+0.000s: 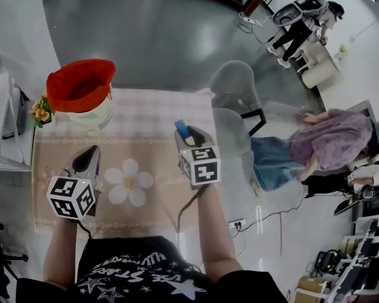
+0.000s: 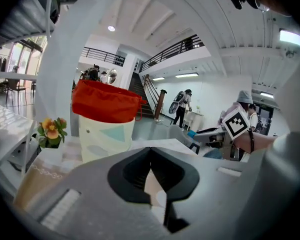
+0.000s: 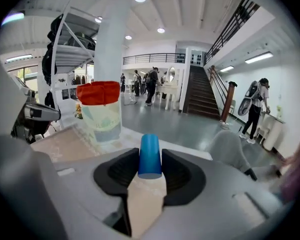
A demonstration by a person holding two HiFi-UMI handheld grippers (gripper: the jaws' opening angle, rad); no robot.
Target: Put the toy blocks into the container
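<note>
One smooth blue cylindrical block (image 3: pixel 150 155)

block (image 3: pixel 150 155): smooth blue plastic | container (image 1: pixel 76 105): red cloth top | tablecloth (image 1: pixel 151 115): matt woven

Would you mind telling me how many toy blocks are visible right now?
1: a blue cylindrical block gripped between the jaws of the right gripper. More blocks may be hidden inside the red-lined container, whose interior cannot be made out.
</note>
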